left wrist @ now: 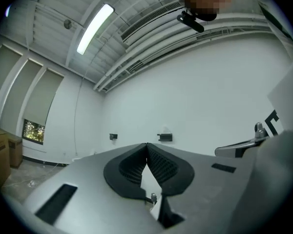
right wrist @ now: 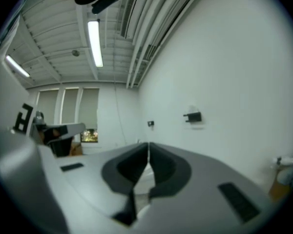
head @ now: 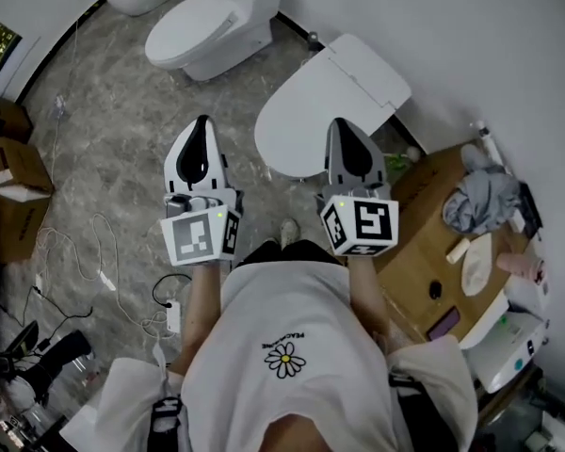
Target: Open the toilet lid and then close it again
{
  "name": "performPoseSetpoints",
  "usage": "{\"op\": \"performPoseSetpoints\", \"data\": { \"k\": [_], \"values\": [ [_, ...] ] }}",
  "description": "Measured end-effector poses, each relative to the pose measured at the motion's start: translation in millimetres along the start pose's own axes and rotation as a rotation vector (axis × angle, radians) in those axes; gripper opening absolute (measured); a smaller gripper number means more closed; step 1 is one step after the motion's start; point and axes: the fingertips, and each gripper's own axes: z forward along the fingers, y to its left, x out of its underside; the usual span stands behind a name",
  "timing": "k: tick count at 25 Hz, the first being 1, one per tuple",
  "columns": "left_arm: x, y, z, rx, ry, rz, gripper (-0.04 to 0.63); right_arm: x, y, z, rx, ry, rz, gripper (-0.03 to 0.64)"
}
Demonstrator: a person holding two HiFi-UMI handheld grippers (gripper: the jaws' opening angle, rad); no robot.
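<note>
- A person in a white T-shirt (head: pixel 282 347) with a daisy print stands with both forearms stretched forward side by side. Each hand holds a tool, and both tools point roughly level toward 12 o'clock in the head view.
- The left tool (head: pixel 202 122) has its jaws pressed together with nothing between them. It hangs over the grey marbled floor (head: pixel 104 111), just to the 9 o'clock side of the toilet's bowl.
- The right tool (head: pixel 345 125) is likewise closed and empty (its own camera shows only a hairline seam between the dark pads). From above its tip overlaps the lid, though whether it touches cannot be told.
- The toilet (head: pixel 367 69) sits at 1 o'clock from the frame's centre, against the white wall, with its lid (head: pixel 297 121) down.
- Only the head view shows the toilet, a second toilet (head: pixel 212 26) at 11 o'clock and cardboard boxes (head: pixel 9 163) at 9 o'clock. It also shows a wooden desk (head: pixel 433 243) at 4 o'clock carrying a grey cloth (head: pixel 485 201).
- Only the tool views show the room higher up: a white wall with small dark brackets (left wrist: pixel 164 137), a ribbed ceiling and a lit strip light (left wrist: pixel 94 28). Each also catches the other tool at its edge.
</note>
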Motion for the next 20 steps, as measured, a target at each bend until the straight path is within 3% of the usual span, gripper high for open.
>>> {"op": "performPoseSetpoints", "data": {
  "k": [13,20],
  "values": [
    [20.9,-108.7,112.8,0.374,-0.037,-0.022,0.026,-3.0,-104.1,-20.3,0.335,-0.006,-0.058,0.031],
    [26.8,-125.7,150.5,0.610,-0.032,-0.052,0.026,-5.0,-115.3,-28.2,0.584,-0.017,-0.035,0.031]
  ]
}}
